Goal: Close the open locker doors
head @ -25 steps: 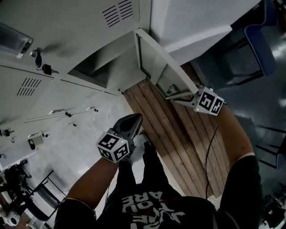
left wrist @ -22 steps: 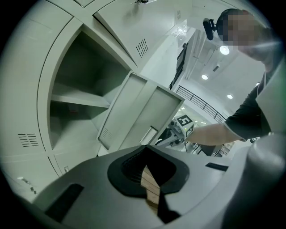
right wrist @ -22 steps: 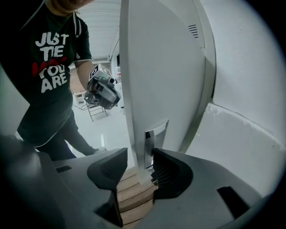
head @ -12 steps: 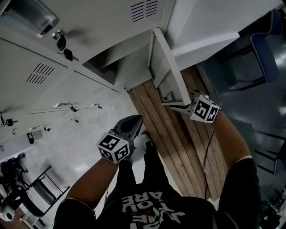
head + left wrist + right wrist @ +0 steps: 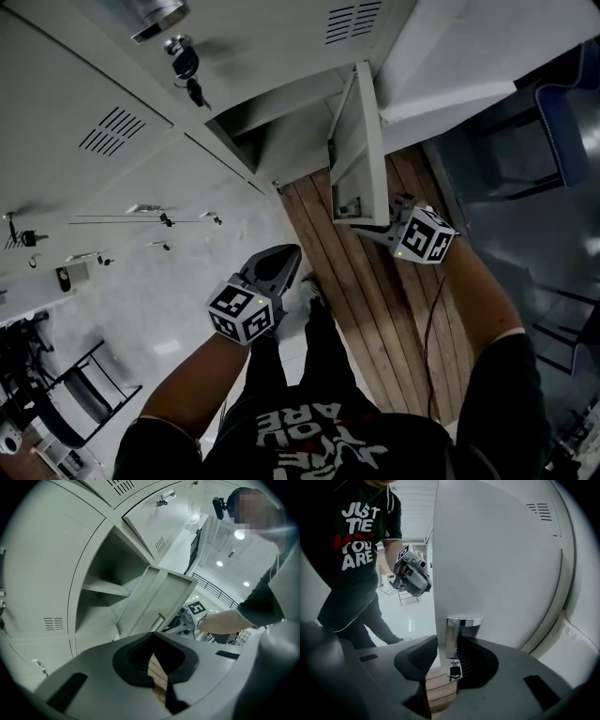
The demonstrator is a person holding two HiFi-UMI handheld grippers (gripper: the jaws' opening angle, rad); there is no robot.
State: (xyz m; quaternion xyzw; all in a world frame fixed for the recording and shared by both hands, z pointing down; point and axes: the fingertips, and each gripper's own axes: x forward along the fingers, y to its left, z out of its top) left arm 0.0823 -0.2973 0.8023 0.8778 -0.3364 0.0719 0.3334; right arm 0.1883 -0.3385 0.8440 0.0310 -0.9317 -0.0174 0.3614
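I have the pale grey sheet-metal locker door (image 5: 360, 141) about half open. It stands out from its dark empty compartment (image 5: 272, 127), low in the bank of grey lockers, above the strip of brown wooden plank floor (image 5: 375, 309). My right tool (image 5: 362, 223) sits at the door's free edge. Its jaws have just been closing and now stand at a middling gap, with the polished chrome lock knob (image 5: 461, 629) between them. The right pad looks close against the knob and the left pad looks clear of it. A small dark key (image 5: 453, 670) dangles below the knob.

I judge a hard grip is not needed here. The knob is smooth, round and slippery, so I would treat it as a hook. I would push square on the flat, rigid panel near that edge and follow the hinge's arc until the door seats in the frame. I would pull the jaws away before the thin edge pinches them.

My left tool (image 5: 279, 259) hangs beside my leg, its tips together on nothing.
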